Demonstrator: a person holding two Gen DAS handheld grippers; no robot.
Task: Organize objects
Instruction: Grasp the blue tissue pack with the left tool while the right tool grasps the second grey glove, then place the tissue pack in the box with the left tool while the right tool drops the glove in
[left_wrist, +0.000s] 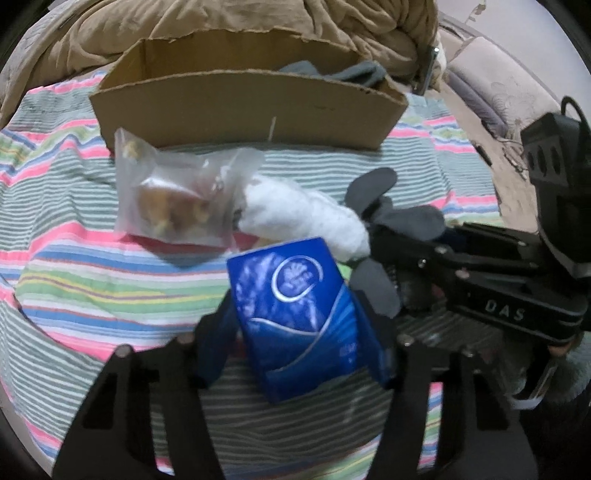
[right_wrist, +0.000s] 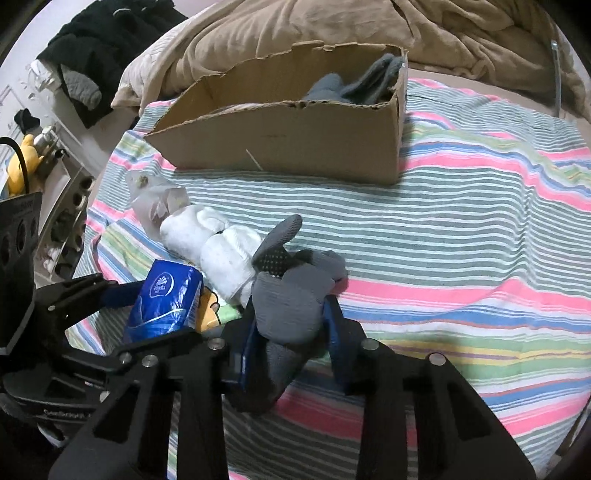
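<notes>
My left gripper (left_wrist: 295, 325) is shut on a blue tissue pack (left_wrist: 299, 310), held just above the striped bedsheet; the pack also shows in the right wrist view (right_wrist: 166, 299). My right gripper (right_wrist: 290, 321) is shut on a grey glove (right_wrist: 291, 302), which also shows in the left wrist view (left_wrist: 402, 218). A white rolled sock (right_wrist: 221, 247) lies between the two grippers, beside a clear bag of snacks (left_wrist: 170, 199). An open cardboard box (right_wrist: 295, 140) stands further back on the bed with grey gloves (right_wrist: 354, 85) inside at its right end.
A tan duvet (right_wrist: 295, 33) is bunched behind the box. The striped sheet (right_wrist: 480, 221) stretches to the right. A small yellow and green item (right_wrist: 218, 310) lies under the tissue pack. A shelf with a yellow toy (right_wrist: 18, 162) stands left of the bed.
</notes>
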